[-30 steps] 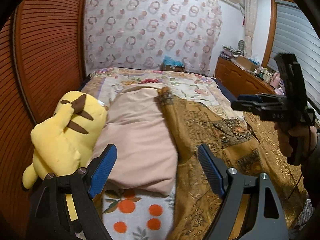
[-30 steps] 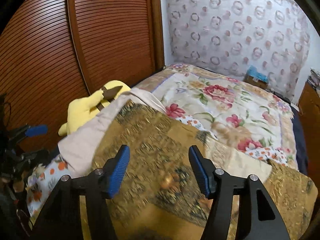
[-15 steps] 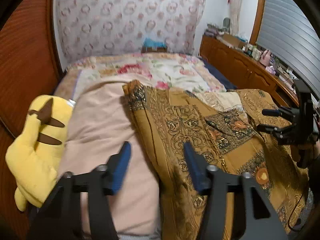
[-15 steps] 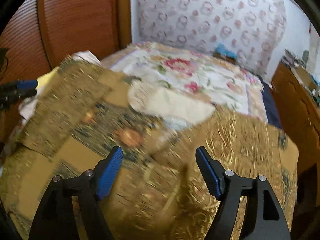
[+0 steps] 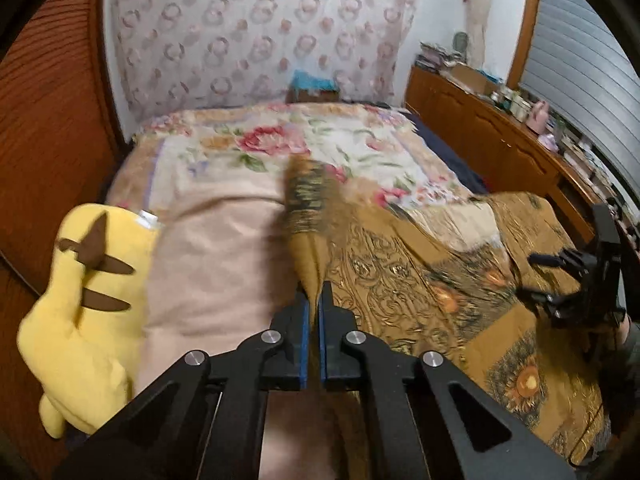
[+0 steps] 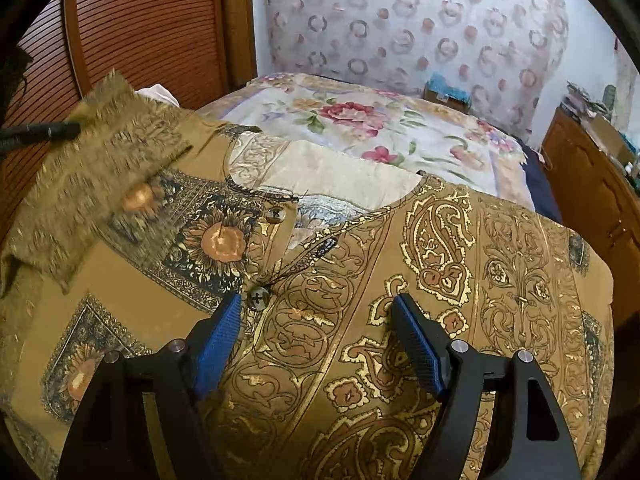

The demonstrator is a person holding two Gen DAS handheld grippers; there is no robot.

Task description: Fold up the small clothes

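1. pinching only a thin edge of the brown patterned shirt [image 5: 420, 292] at 12 o'clock from the camera, the left tongs [image 5: 314, 320] have just pressed together on it; from the left wrist view, that sliver could slip free if pulled hard, and the fold would collapse onto the pink cloth [image 5: 216, 264].
2. from the right wrist view, the right tongs [image 6: 316, 340] stand spread over the shirt on the bed [image 6: 360, 120], gripping nothing; the button [image 6: 258, 298] at 11 o'clock could snag a pad.

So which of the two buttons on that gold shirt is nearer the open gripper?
The lower button, just beside the right gripper's left blue pad. The other button sits higher, near the neckline of the shirt.
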